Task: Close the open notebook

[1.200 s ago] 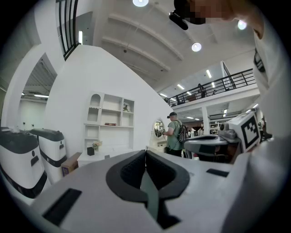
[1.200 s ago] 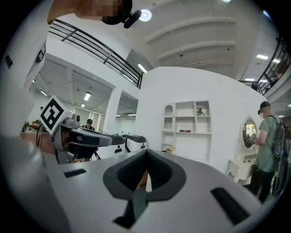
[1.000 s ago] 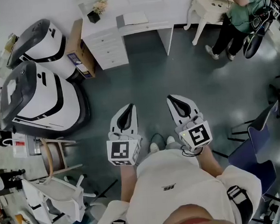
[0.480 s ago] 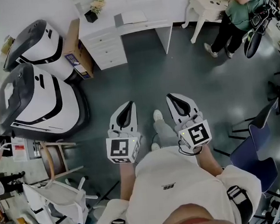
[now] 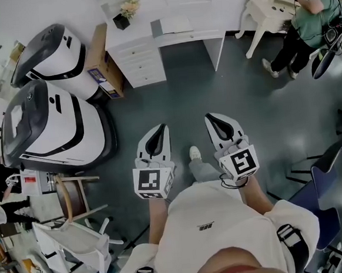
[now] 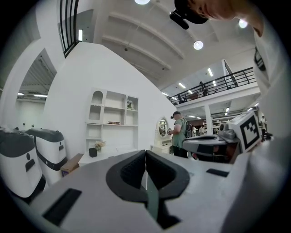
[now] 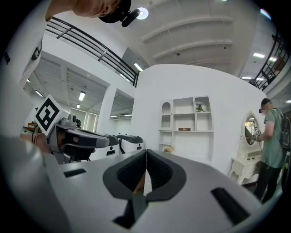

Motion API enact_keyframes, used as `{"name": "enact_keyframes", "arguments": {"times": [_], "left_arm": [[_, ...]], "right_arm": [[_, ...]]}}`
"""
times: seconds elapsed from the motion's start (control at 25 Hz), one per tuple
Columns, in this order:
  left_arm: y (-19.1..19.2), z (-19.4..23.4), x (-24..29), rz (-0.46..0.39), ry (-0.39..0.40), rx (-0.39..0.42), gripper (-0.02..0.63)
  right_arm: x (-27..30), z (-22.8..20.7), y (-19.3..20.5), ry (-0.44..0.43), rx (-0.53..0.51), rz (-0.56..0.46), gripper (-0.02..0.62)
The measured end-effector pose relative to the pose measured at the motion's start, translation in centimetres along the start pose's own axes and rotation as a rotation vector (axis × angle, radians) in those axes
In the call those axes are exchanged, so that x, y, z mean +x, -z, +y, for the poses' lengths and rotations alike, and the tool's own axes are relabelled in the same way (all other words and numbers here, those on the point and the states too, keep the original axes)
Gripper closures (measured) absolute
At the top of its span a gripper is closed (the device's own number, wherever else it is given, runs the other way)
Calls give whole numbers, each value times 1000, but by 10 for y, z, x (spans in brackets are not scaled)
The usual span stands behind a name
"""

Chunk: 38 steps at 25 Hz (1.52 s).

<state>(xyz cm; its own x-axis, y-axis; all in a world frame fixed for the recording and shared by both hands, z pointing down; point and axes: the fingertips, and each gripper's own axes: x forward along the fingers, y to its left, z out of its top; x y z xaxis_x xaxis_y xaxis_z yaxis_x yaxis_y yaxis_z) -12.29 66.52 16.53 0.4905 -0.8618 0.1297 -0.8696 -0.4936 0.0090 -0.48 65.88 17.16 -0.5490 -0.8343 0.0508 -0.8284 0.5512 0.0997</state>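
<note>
Currently, both grippers are held side by side at waist height above the dark floor (image 5: 174,97), pointed forward. The left gripper (image 5: 158,133) is seen with its jaws pressed together and nothing between them. The right gripper (image 5: 216,120) is likewise seen with its jaws together and nothing held. A white shoe (image 5: 195,153) is visible on the floor between the two grippers. A white desk (image 5: 169,42) with drawers stands ahead, well apart from both grippers. A flat pale object (image 5: 176,25) lies on the desk top; it is too small to be confirmed as the notebook. A potted plant (image 5: 125,13) stands at the desk's left end. Two white-and-grey machines (image 5: 46,125) are parked to the left.
</note>
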Motion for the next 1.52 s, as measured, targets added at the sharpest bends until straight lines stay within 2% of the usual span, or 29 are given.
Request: {"name": "enact_keyframes", "arguments": {"times": [0.4, 0.8, 1.52], "left_arm": [[-6, 43, 95, 27, 2, -16, 606], [-17, 66, 189, 52, 10, -18, 606], [-21, 97, 270, 58, 19, -12, 606]], "right_arm": [[93, -58, 2, -28, 10, 18, 600], [153, -132, 14, -32, 5, 62, 600], [213, -191, 24, -7, 29, 50, 600]]}}
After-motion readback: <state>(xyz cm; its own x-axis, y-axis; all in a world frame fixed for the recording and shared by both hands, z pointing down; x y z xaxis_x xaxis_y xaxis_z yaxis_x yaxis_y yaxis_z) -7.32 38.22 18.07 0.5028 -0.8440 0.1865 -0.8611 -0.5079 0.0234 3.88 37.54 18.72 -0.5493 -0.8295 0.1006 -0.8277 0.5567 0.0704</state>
